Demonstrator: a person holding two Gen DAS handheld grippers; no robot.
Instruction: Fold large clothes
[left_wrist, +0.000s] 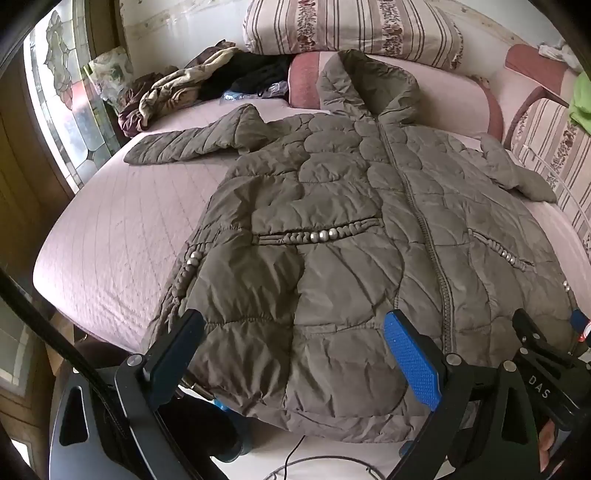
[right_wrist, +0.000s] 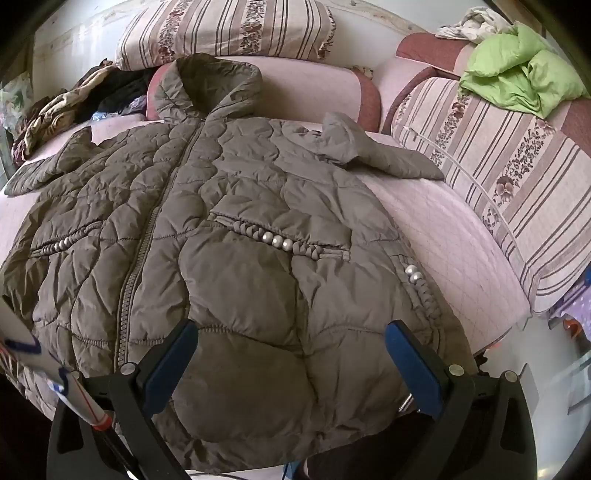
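A quilted olive jacket (left_wrist: 332, 229) lies flat on the bed (left_wrist: 110, 236), its hem between both grippers' spread fingers (left_wrist: 177, 354), lower edge hidden.

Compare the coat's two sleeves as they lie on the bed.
The left sleeve stretches out long and nearly straight from the coat; the right sleeve bunches at the shoulder and looks shorter. The left ends on open bedspread, the right near the striped cushion. Both share olive quilting.
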